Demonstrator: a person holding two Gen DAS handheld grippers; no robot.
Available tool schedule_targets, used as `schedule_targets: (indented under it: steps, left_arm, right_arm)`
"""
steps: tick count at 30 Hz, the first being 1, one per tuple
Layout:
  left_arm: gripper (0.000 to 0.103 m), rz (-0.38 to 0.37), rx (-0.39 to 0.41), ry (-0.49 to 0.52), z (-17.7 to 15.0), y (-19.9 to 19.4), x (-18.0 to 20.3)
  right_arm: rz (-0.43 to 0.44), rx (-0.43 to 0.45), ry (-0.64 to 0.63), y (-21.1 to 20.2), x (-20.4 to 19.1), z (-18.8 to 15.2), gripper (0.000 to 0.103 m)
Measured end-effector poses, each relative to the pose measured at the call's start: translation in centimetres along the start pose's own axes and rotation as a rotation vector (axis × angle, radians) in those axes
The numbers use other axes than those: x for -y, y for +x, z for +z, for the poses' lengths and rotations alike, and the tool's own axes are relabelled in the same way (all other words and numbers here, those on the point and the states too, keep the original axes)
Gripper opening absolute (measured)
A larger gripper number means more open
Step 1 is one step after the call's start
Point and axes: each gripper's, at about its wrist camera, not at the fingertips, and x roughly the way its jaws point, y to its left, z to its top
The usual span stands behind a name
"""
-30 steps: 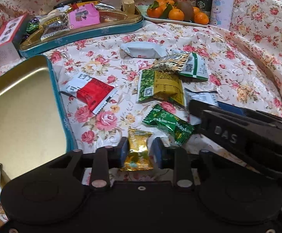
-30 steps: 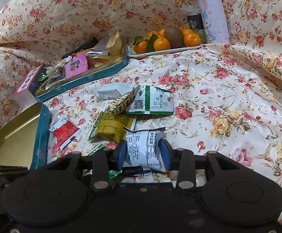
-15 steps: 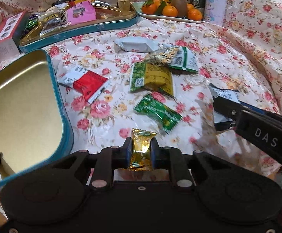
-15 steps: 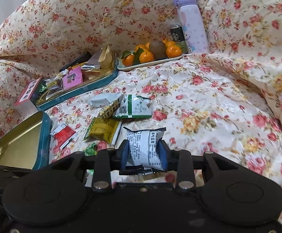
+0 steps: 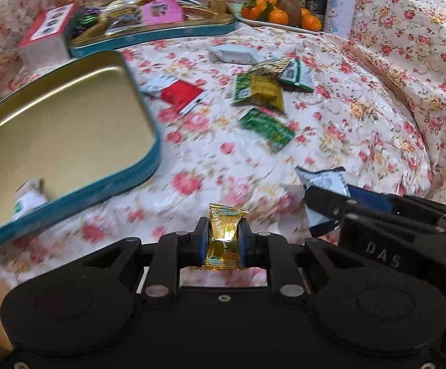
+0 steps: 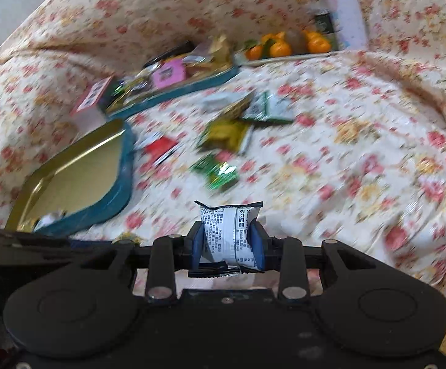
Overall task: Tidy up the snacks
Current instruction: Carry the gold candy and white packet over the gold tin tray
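Observation:
My left gripper (image 5: pixel 222 240) is shut on a small gold candy packet (image 5: pixel 224 233), held above the floral cloth. My right gripper (image 6: pixel 227 244) is shut on a white printed snack packet (image 6: pixel 227 233); it shows at the right of the left wrist view (image 5: pixel 322 181). The near teal tin with a gold inside (image 5: pixel 54 135) lies to the left and holds a few packets at its near end; it also shows in the right wrist view (image 6: pixel 78 172). Loose snacks lie on the cloth: a red packet (image 5: pixel 181 95), a yellow-green packet (image 5: pixel 258 90), a green packet (image 5: pixel 267 127).
A second teal tin (image 5: pixel 161 27) full of snacks sits at the back, with a red-topped box (image 5: pixel 46 37) beside it. A plate of oranges (image 5: pixel 279 15), a can (image 5: pixel 315 1) and a pale bottle (image 5: pixel 341 0) stand at the back right. The cloth rises at the right.
Both grippers closed on their packets and lifted them off the cloth, pulling back toward the near edge. The views are now blurred from motion.

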Motion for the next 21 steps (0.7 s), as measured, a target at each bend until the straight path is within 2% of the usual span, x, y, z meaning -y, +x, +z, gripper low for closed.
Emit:
schedule_targets:
  steps: [13,21]
  left_arm:
    - [0.024,0.104,0.031,-0.112,-3.9,-3.1,-5.3]
    - [0.025,0.177,0.093,-0.178,-3.1,-5.3,-10.8]
  right_arm:
    - [0.126,-0.131,-0.141,0.1,-7.5,-3.5,0.035]
    - [0.191,-0.140,-0.214,0.2,-12.0,-3.3,0.035]
